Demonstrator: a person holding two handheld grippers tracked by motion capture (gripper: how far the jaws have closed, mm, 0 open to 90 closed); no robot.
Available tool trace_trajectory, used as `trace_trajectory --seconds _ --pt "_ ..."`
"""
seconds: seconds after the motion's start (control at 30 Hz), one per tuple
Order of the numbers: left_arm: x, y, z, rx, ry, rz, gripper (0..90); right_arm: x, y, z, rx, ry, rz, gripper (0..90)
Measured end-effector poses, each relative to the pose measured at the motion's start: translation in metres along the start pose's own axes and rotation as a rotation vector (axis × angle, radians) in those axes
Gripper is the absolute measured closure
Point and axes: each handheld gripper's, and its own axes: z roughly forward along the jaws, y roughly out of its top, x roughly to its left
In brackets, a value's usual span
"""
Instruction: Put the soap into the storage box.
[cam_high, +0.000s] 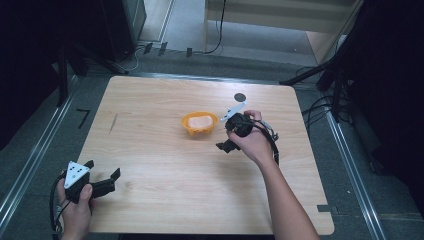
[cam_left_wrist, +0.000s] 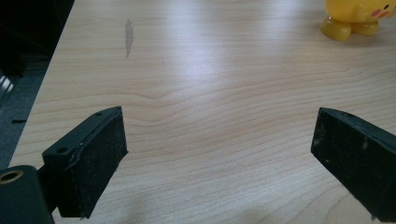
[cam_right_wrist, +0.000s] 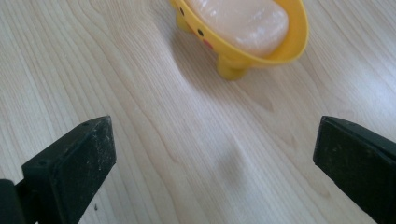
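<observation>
Wooden bench (cam_high: 165, 165), dark floor around it. Left gripper (cam_high: 102, 181) at the near left corner, fingers (cam_left_wrist: 95, 158) spread, nothing between. Mid-bench: yellow dish (cam_high: 199, 123) holding a pale peach soap bar (cam_right_wrist: 243, 21). Right gripper (cam_high: 227, 146) just beside the dish, fingers (cam_right_wrist: 77, 168) wide apart, bare wood between. Small black disc (cam_high: 240, 97) beyond.

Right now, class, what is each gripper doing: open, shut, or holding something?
Left gripper: open, holding nothing, over bare table.
Right gripper: open, holding nothing, near the yellow dish with the soap.
</observation>
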Motion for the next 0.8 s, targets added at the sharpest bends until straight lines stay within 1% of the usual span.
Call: trace_trajectory --seconds 0.03,0.37,0.47,0.5,0.53,0.8 --pt "0.0 0.0 0.0 0.0 0.0 0.0 4.0 0.0 0.0 0.0 0.0 0.0 0.0 0.0" --pt "-0.001 0.0 0.0 0.001 0.005 0.006 4.0 0.008 -0.035 -0.005 -0.017 -0.018 0.038 0.0" --pt "-0.001 0.0 0.0 0.002 0.005 0.006 4.1 0.011 -0.046 -0.006 -0.024 -0.028 0.058 0.0" --pt "0.0 0.0 0.0 0.003 0.006 0.006 4.0 0.012 -0.053 -0.007 -0.032 -0.029 0.07 0.0" --pt "0.0 0.0 0.0 0.002 0.006 0.005 4.0 0.012 -0.053 -0.007 -0.032 -0.029 0.07 0.0" --pt "-0.001 0.0 0.0 0.002 0.007 0.004 4.0 0.014 -0.08 -0.012 -0.058 -0.043 0.11 0.0"
